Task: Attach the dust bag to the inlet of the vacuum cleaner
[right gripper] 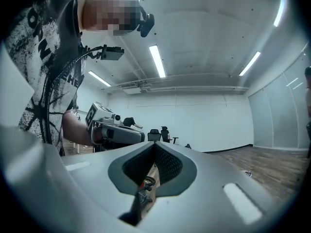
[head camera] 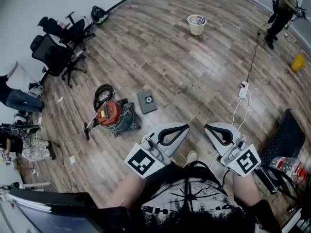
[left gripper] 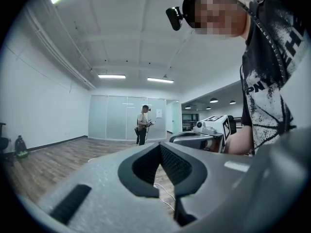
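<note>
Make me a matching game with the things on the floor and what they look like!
Things:
1. vacuum cleaner
2. dust bag
3. bucket
4. office chairs

Looks:
A. black, by the wall
B. cream, standing alone far out on the floor
C. orange top on a grey drum
D. flat grey square with a round hole

Pairs: 1-C, 2-D, 3-B, 4-A
</note>
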A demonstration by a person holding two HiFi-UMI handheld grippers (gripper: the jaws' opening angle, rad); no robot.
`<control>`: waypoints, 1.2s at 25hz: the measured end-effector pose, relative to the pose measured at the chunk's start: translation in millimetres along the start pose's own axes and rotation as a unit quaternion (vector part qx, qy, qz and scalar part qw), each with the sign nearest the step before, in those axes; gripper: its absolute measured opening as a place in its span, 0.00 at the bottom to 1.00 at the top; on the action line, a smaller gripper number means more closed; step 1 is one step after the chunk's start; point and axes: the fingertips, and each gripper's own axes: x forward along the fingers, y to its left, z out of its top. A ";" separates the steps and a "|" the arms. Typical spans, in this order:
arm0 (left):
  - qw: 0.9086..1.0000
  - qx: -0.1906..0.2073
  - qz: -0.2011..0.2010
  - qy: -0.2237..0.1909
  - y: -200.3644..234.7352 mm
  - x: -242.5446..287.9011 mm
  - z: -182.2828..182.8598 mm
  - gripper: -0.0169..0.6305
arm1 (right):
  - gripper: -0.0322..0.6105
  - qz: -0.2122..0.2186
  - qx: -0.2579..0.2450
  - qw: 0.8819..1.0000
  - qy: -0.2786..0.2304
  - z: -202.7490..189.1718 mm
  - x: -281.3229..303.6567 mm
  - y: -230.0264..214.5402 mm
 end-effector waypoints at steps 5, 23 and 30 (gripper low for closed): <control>1.000 -0.007 0.030 0.006 28.5 -1.9 -6.3 0.02 | 0.06 0.026 0.006 1.000 0.009 -10.1 22.2 -16.1; 0.992 -0.030 0.122 -0.031 317.1 -28.8 -18.6 0.02 | 0.06 0.119 -0.028 0.992 0.025 -14.1 290.9 -136.6; 0.984 -0.019 0.175 -0.033 406.9 -55.0 -18.6 0.02 | 0.06 0.164 -0.026 0.986 0.011 -19.6 381.9 -164.6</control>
